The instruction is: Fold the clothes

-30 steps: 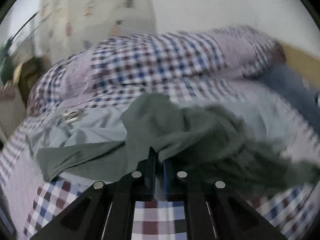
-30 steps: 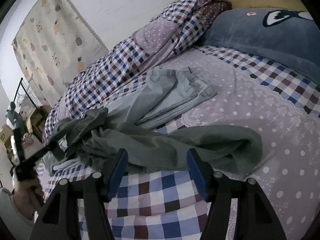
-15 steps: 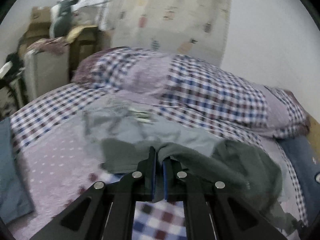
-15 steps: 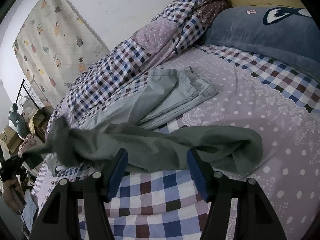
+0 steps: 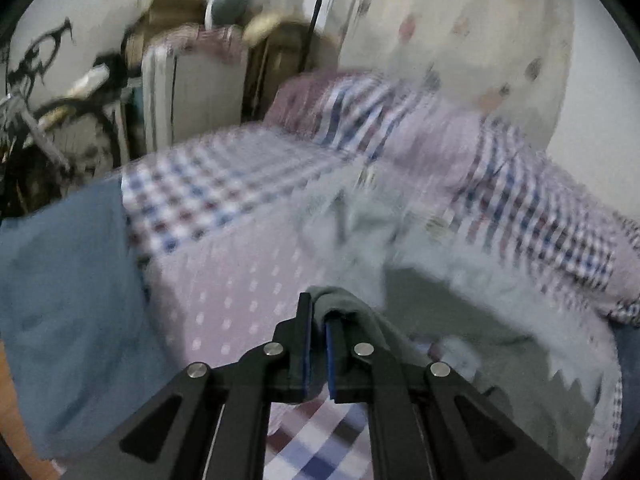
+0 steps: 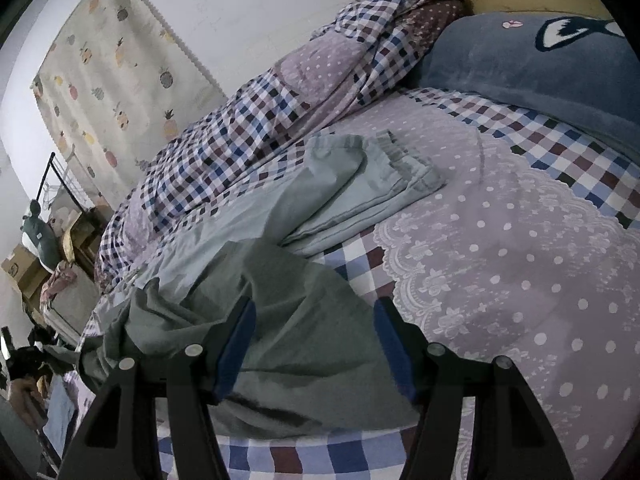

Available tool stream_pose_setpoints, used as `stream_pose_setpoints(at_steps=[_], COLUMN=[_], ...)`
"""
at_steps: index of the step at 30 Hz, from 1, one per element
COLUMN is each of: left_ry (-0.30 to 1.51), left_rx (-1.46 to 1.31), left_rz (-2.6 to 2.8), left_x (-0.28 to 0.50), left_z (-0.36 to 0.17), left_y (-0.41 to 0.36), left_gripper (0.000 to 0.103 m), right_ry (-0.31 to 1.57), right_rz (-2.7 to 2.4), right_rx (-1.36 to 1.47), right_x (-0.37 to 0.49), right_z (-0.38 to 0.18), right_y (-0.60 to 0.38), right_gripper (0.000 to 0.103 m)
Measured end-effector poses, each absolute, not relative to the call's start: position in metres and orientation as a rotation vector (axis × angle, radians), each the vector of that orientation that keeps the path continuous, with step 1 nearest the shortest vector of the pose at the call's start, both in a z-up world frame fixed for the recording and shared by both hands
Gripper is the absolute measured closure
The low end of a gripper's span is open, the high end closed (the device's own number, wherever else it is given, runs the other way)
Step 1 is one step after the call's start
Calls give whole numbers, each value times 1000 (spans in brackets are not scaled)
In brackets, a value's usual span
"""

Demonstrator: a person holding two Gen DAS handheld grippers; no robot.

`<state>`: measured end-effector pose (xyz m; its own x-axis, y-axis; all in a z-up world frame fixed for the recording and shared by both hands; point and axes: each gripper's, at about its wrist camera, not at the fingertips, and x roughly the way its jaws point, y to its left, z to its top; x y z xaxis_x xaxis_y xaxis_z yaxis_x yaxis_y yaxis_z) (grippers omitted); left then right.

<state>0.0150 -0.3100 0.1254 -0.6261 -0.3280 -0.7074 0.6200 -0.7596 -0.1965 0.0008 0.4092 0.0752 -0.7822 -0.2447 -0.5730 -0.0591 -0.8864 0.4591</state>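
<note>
A dark grey-green garment [image 6: 288, 320] lies stretched across the bed, running from between my right fingers off to the lower left. My left gripper [image 5: 318, 320] is shut on one end of that garment [image 5: 460, 308], the cloth bunched over its right finger. My right gripper [image 6: 312, 320] is open just above the garment's near end, the cloth showing between its blue pads without being pinched. A folded light grey garment [image 6: 360, 184] lies behind it on the bed. In the left wrist view it [image 5: 360, 220] is only a blur.
The bed [image 6: 520, 260] carries a checked and dotted cover, with a rolled checked duvet [image 6: 280, 112] along the wall and a blue pillow [image 6: 540, 64] at the head. A blue cloth [image 5: 64, 280] hangs at the bed's left edge. Furniture and boxes [image 5: 192, 80] stand beyond the foot.
My left gripper has swung left toward the foot of the bed, pulling the dark garment out long. The right gripper has come closer to the garment's near end and stays open.
</note>
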Motion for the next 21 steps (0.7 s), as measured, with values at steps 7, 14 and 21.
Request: stream_pose_setpoints(at_steps=[7,14,21], left_ry=[688,631,555], left_rx=[936,983,1292], left_rz=[-2324,-2563,-2820], left_x=[57,77,40], left_z=[94,99,78], left_y=[-312,-255,-152], left_gripper=[50,35,29], right_ry=[-705,-684,-660], right_rz=[-2776,-2767,-2761], right_rx=[1005,1010,1012], right_x=[0,-1,-1], right_z=[73,73,74], right_y=[409,403,398], right_gripper=[38,38,38])
